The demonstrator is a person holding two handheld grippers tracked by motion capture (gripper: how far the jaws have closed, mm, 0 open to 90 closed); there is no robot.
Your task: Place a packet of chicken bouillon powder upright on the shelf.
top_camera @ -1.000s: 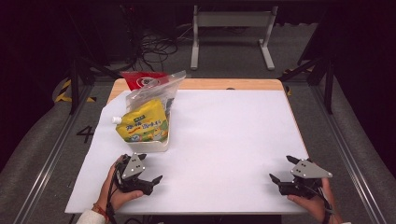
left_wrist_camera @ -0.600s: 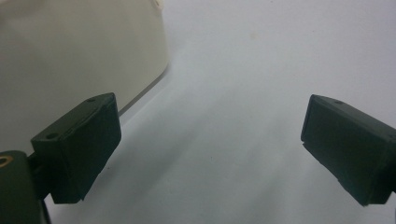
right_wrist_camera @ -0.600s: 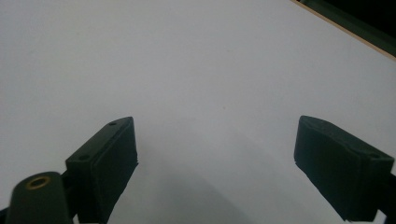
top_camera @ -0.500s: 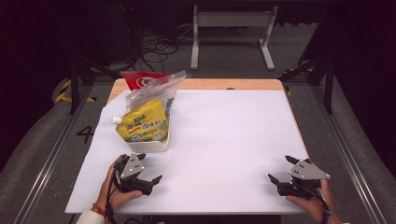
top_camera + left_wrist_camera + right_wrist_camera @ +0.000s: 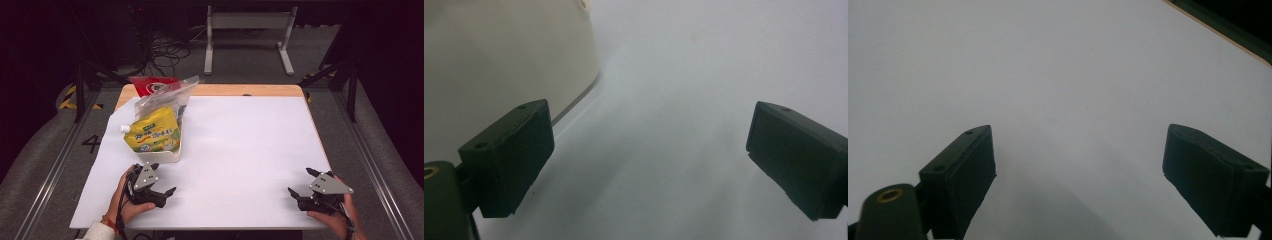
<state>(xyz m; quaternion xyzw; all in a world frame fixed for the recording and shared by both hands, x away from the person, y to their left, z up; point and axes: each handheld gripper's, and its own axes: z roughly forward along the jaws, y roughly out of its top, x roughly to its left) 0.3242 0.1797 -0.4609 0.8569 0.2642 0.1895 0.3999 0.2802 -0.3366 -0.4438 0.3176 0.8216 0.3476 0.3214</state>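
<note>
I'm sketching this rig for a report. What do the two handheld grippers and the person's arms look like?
Both the left gripper and right gripper are black, each topped by a grey three-cornered plate. Their fingers are blocky black pads with small holes. A dark cable trails from each; the left wrist shows a white sleeve and a reddish band.

Right gripper (image 5: 1079, 175) seen from its own camera: two black jaws rise from bottom edge, spread wide apart, nothing between them. Brass-coloured screw hole on rounded black part at bottom left. Beneath jaws, plain white table surface (image 5: 1058, 75), soft shadow near jaws. Top right corner: thin wooden table edge (image 5: 1220, 36) running diagonally, dark area beyond.
</note>
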